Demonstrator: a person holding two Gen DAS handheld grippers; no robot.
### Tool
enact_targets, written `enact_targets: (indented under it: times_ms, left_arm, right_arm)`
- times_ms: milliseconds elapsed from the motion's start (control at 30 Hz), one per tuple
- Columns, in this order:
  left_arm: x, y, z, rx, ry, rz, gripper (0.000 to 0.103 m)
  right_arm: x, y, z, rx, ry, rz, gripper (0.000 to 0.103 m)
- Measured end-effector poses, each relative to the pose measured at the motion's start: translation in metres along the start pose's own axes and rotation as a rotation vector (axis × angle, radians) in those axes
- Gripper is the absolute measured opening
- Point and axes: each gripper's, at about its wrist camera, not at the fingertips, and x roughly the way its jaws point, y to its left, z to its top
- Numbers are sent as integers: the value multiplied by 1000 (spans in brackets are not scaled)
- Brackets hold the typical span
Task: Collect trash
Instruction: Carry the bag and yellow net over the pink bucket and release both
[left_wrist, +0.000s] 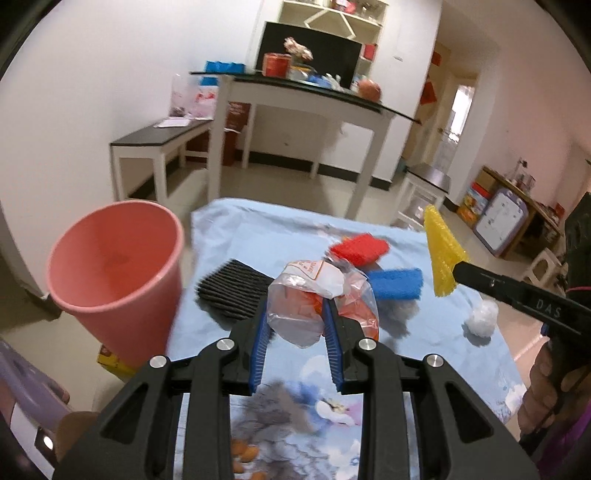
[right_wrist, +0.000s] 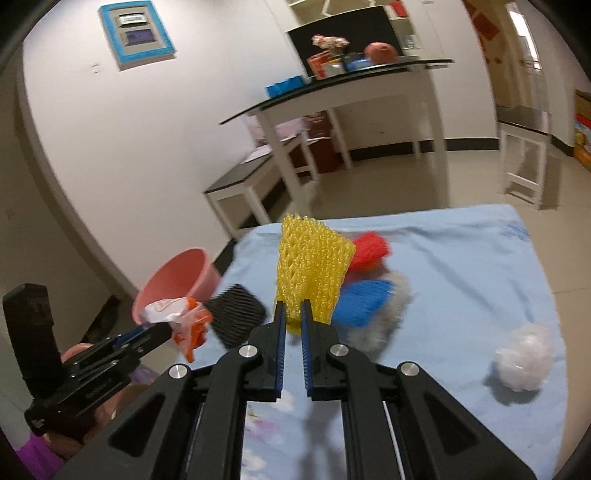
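Note:
My left gripper (left_wrist: 297, 314) is shut on a crumpled clear plastic bag with orange and white print (left_wrist: 314, 295), held above the blue cloth-covered table (left_wrist: 258, 236); it also shows in the right wrist view (right_wrist: 181, 317). My right gripper (right_wrist: 291, 317) is shut on a yellow foam net sleeve (right_wrist: 310, 266), seen in the left wrist view (left_wrist: 441, 254) too. A pink bin (left_wrist: 118, 273) stands at the table's left edge. On the cloth lie a black ribbed piece (left_wrist: 232, 291), a red foam net (left_wrist: 360, 249), a blue foam net (left_wrist: 397, 284) and a white plastic wad (right_wrist: 524, 356).
A grey fluffy piece (right_wrist: 380, 325) lies under the blue foam net. A yellow box (left_wrist: 110, 363) sits on the floor by the bin. White tables with black tops (left_wrist: 306, 99) stand across the tiled floor behind the table.

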Motion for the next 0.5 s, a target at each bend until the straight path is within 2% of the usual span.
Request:
enact_targets:
  times_ms: [500]
  left_arm:
    - [-25,75,29,-124,-106,216,28]
  right_arm:
    - [77,126,26,-172,88,203,8]
